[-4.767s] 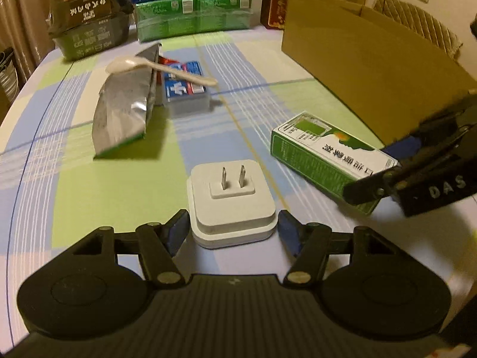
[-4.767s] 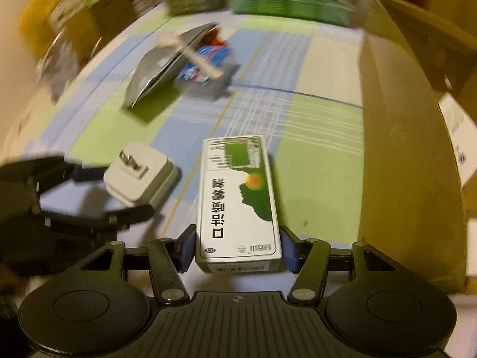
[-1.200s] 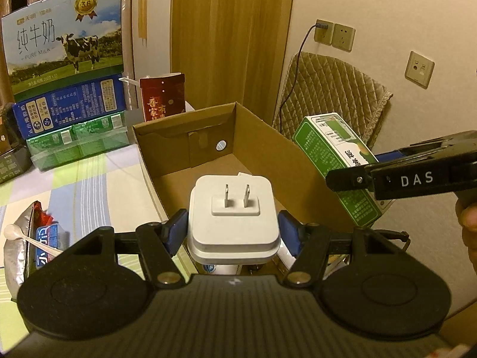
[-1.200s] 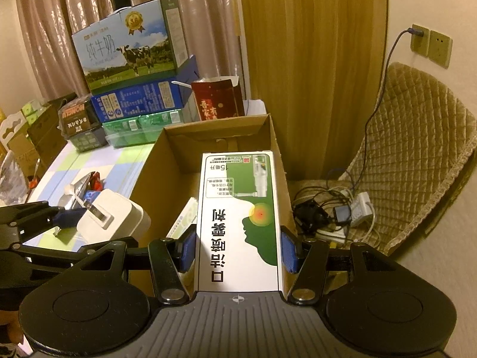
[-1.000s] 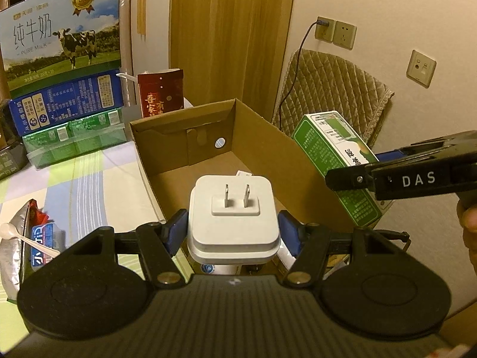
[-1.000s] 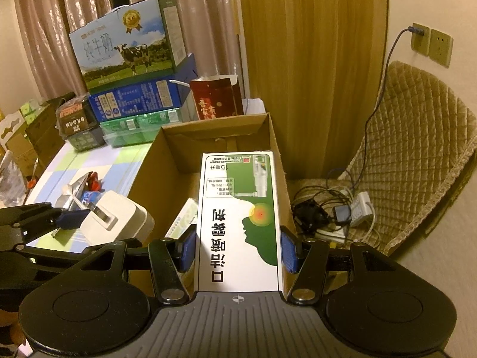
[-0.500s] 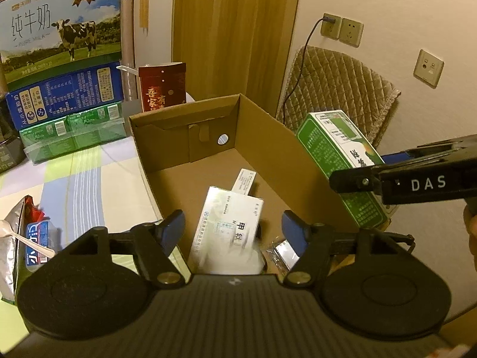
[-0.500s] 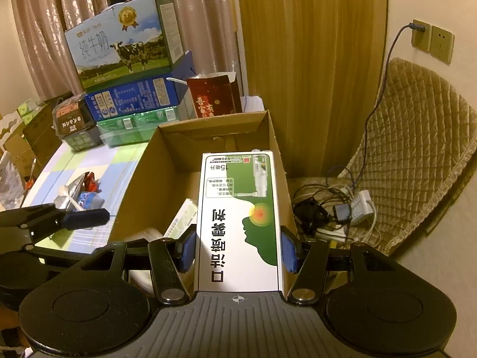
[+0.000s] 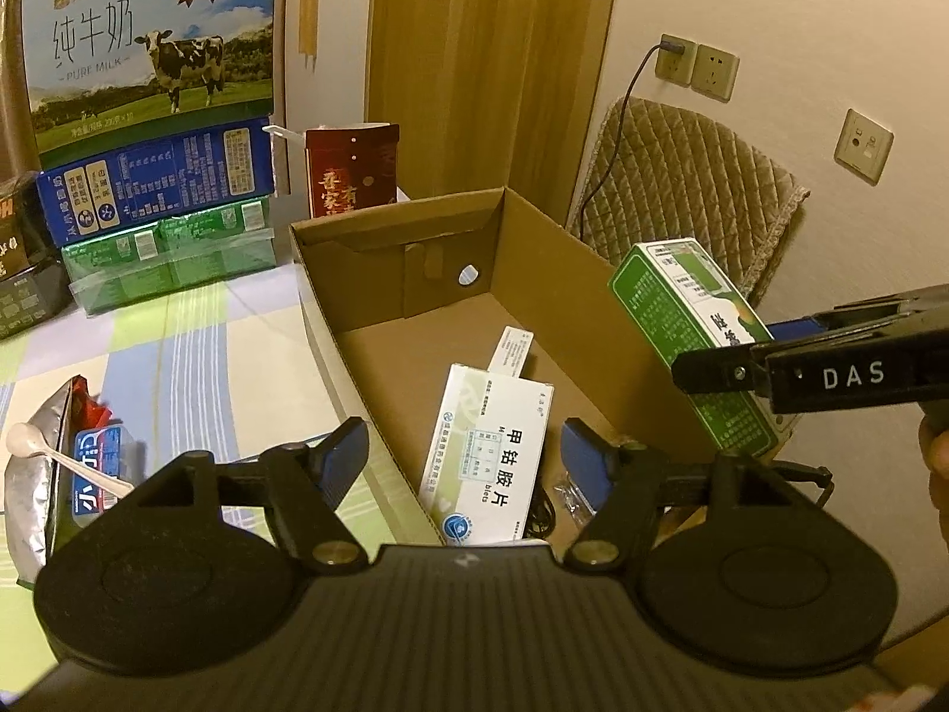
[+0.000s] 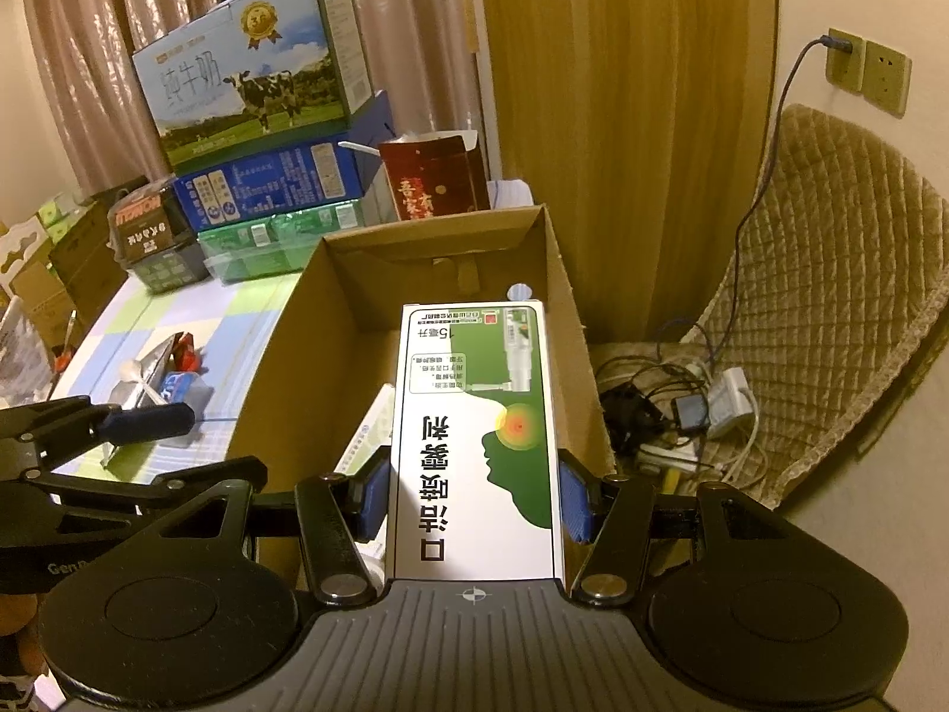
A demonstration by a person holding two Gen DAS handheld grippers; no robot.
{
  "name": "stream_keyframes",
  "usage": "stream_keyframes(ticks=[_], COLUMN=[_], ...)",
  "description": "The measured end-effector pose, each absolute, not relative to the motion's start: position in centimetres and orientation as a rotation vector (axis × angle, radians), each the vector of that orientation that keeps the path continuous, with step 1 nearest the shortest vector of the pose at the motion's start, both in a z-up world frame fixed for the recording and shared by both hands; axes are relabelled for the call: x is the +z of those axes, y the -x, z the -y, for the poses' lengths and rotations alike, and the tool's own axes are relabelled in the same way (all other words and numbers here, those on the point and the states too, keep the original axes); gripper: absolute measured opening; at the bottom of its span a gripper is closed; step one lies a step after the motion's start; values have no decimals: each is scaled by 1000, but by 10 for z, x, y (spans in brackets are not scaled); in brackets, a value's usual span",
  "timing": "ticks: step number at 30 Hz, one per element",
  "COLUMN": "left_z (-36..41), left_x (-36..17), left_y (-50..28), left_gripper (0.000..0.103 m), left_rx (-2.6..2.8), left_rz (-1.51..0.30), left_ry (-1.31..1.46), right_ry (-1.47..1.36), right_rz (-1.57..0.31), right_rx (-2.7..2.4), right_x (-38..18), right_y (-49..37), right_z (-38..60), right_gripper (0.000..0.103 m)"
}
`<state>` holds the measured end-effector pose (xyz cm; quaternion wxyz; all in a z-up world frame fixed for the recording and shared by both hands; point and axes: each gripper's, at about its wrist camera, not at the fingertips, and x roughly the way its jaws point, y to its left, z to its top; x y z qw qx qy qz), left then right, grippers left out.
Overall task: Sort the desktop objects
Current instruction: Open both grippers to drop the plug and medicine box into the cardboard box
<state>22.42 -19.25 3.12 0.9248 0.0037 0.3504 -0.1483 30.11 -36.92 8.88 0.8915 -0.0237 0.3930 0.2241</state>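
my left claw (image 9: 464,451) hangs spread wide and empty over the near end of the cardboard box (image 9: 557,291), its blue pads well apart. below and between them a white medicine box (image 9: 495,445) lies on the box floor, with a smaller white carton (image 9: 511,349) just beyond it. to the right, my right claw (image 10: 474,495) pinches the green and white spray box (image 10: 477,439) by its long sides, holding it above the box's right wall.

the left wrist view alone shows the foil bag (image 9: 32,474) with a white spoon (image 9: 35,442) across it on the checked table (image 9: 178,344), and the box contents in full. the right wrist view alone shows the tangle of chargers and cables (image 10: 682,415) on the quilted chair (image 10: 830,308), and the printed face of the spray box; there the medicine box is mostly hidden behind it.
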Motion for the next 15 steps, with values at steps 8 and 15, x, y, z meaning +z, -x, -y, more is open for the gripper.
stream_keyframes(ticks=[8, 15], left_z=[191, 186], left_x=[33, 31], left_y=[-223, -221], left_gripper=[68, 69], left_rx=[-301, -290], left_rz=[-716, -720], left_ry=[-1, -2], right_ry=[37, -34], right_rz=[-809, -783], right_rx=[460, 458], right_x=[89, 92], right_y=[-303, -304], right_z=[367, 375], right_gripper=[53, 82])
